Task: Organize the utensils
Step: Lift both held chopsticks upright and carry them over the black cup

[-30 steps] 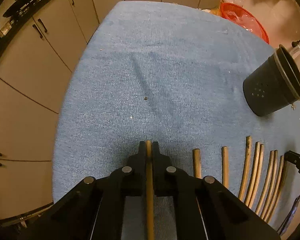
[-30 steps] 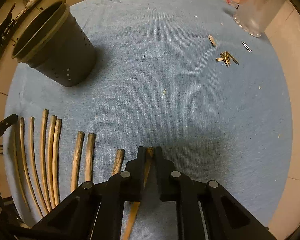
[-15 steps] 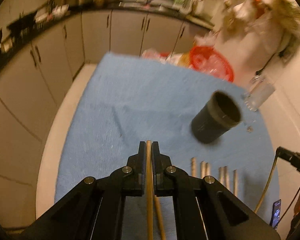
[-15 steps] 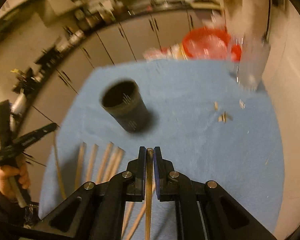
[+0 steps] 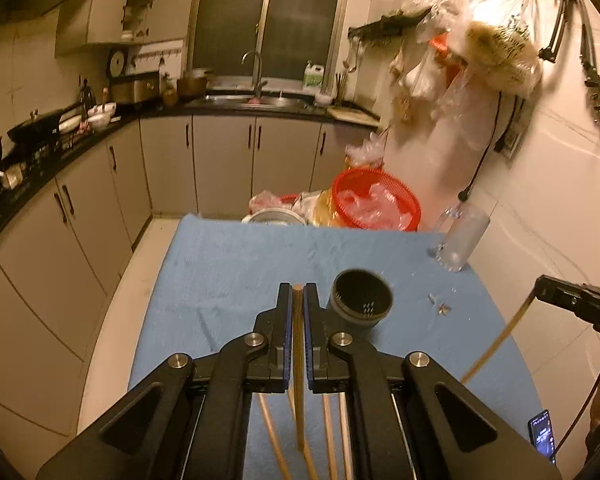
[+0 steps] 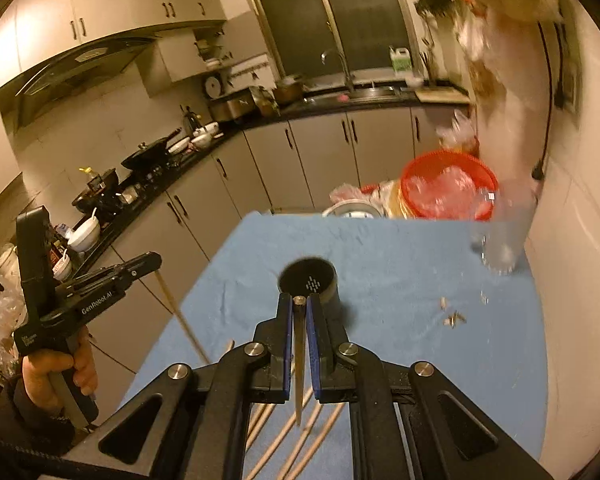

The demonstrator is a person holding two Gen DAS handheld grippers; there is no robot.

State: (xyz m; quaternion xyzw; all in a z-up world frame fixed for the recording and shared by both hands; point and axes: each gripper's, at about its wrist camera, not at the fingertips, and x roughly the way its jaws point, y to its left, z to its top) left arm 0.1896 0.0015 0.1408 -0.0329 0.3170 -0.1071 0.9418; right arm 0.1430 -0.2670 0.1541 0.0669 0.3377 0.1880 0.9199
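My left gripper [image 5: 298, 294] is shut on a wooden chopstick [image 5: 298, 360] that hangs down through its jaws, high above the blue-clothed table [image 5: 228, 264]. The right gripper [image 6: 299, 304] is shut on another chopstick [image 6: 299, 356], also lifted off the table. A black perforated holder [image 5: 360, 298] stands upright on the cloth, just right of the left gripper's tip and just beyond the right gripper's tip [image 6: 308, 278]. Several chopsticks [image 5: 332, 432] still lie on the cloth below. Each view shows the other gripper [image 6: 100, 284] with its chopstick dangling.
A clear glass mug [image 5: 460, 240] stands at the table's far right corner, with small scraps [image 5: 440, 306] near it. A red basket [image 5: 376, 204] and bags sit beyond the far edge. Kitchen cabinets [image 5: 100, 208] run along the left; a phone [image 5: 542, 436] lies at lower right.
Both grippers have risen well above the table and tilted up, each carrying its chopstick off the cloth. The holder now looks smaller and farther below.
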